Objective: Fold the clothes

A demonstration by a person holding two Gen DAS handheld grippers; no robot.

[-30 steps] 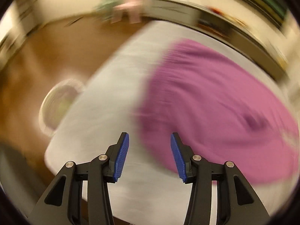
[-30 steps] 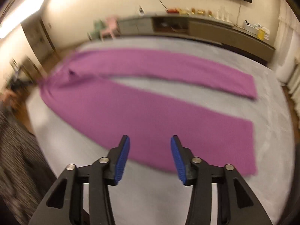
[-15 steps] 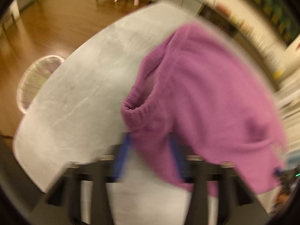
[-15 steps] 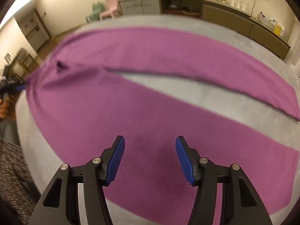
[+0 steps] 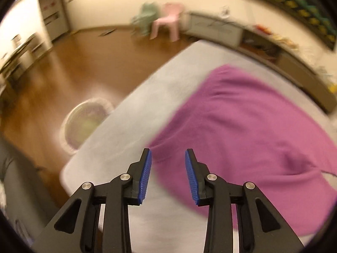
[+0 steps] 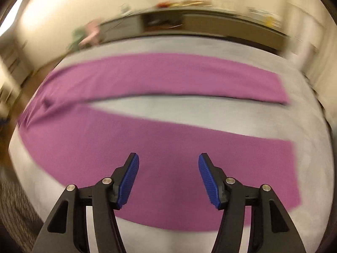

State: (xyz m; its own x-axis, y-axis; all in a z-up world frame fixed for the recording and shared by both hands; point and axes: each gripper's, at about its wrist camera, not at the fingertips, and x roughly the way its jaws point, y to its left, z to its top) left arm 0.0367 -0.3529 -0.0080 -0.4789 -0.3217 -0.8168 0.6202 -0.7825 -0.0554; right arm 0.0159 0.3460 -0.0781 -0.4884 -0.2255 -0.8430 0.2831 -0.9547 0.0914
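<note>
Blue ribbed pads (image 5: 146, 175) of the left gripper (image 5: 167, 176) stand parted and are opening, empty, above the waist end of the purple trousers (image 6: 168, 147). Pads (image 6: 128, 179) of the right gripper (image 6: 168, 180) are likewise parted and opening, nothing clamped, above the near leg of the trousers. The trousers lie flat on the grey table cover (image 6: 189, 109), legs splayed in a narrow V with a wedge of cover between them. The step in hand appears to be taking hold for the first fold: lower each gripper onto a hem edge, pinch a single clean layer at waist and leg, and carry the near leg over the far one with edges aligned. The fabric looks soft, knit and limp, so it will likely sag between grips; the cover looks matte and felt-like. Beyond the trousers' waist end, a round pale basket (image 5: 84, 124) stands on the wooden floor (image 5: 84, 67).
</note>
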